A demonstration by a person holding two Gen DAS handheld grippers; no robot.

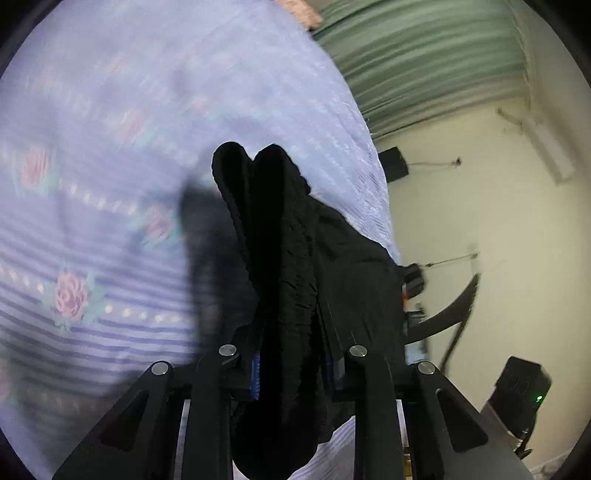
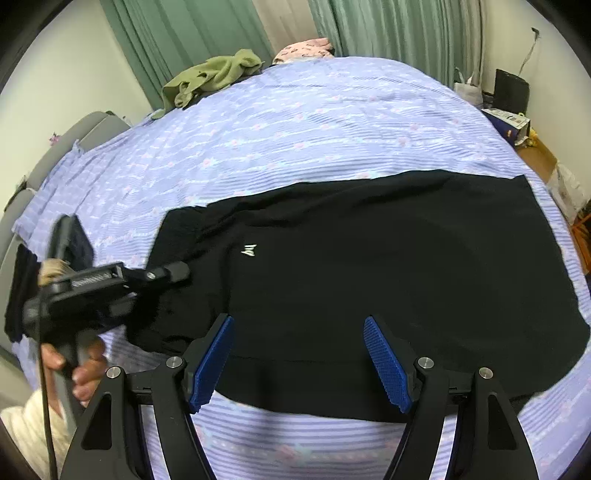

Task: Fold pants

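Observation:
The black pants (image 2: 369,266) lie spread across the lilac floral bedspread (image 2: 295,122), with a small white logo facing up. My left gripper (image 1: 291,332) is shut on a bunched fold of the pants (image 1: 280,236) and holds it above the bed; in the right wrist view it (image 2: 177,273) is at the pants' left end, held by a hand. My right gripper (image 2: 299,354) is open, its blue pads (image 2: 212,362) apart, hovering over the near edge of the pants.
A green garment (image 2: 210,77) and a pink one (image 2: 303,50) lie at the bed's far end by the green curtains (image 2: 399,29). A grey headboard (image 2: 44,162) runs along the left. Boxes and clutter (image 2: 513,122) stand on the floor at right.

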